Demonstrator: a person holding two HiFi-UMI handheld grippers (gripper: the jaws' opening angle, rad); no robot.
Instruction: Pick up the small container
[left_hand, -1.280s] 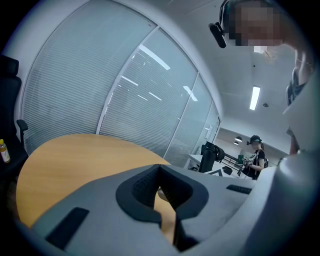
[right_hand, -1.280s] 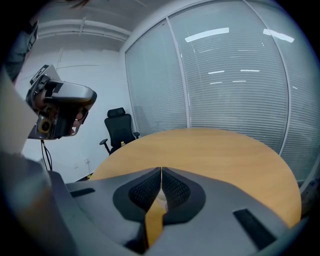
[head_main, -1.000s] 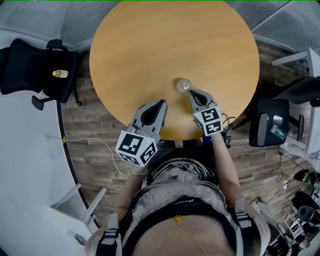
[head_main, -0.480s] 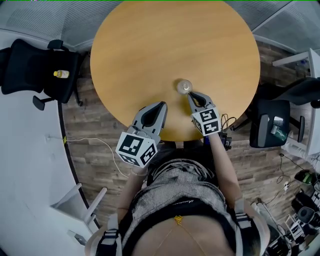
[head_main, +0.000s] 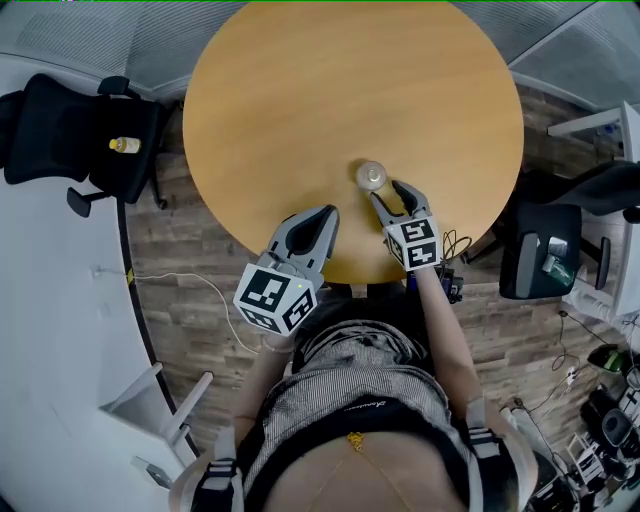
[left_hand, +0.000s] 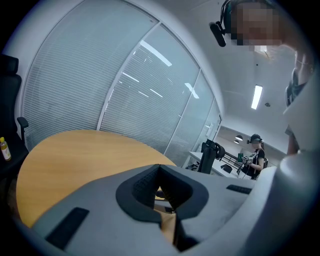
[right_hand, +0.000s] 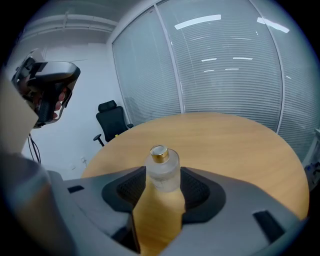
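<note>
A small frosted container (head_main: 371, 176) with a gold cap is seen upright on the round table (head_main: 300, 90), near its front edge, with the right gripper (head_main: 389, 192) brought up to it. The jaws of that gripper have just been opening and are spread, with the container framed in their mouth. In the right gripper view its body is flanked by the two dark pads (right_hand: 131, 187), yet neither is seen pressing on it. From the head view it appears to stand at the very tips rather than deep between them. The left gripper (head_main: 326, 212) is held over the near edge of the table, apart from the container, its jaws pressed together on nothing

The step in hand is judged to be the approach before the grasp. For it to be done well, the gripper should be eased a little further forward, so that the body and not the narrow cap is taken by the pads. The container should be kept centred so that both pads meet it together. The jaws are best closed slowly and squarely, since a smooth, round bottle can be expected to tip or slide if nudged from one side. Only once firmly pinched should it be lifted straight up
</note>
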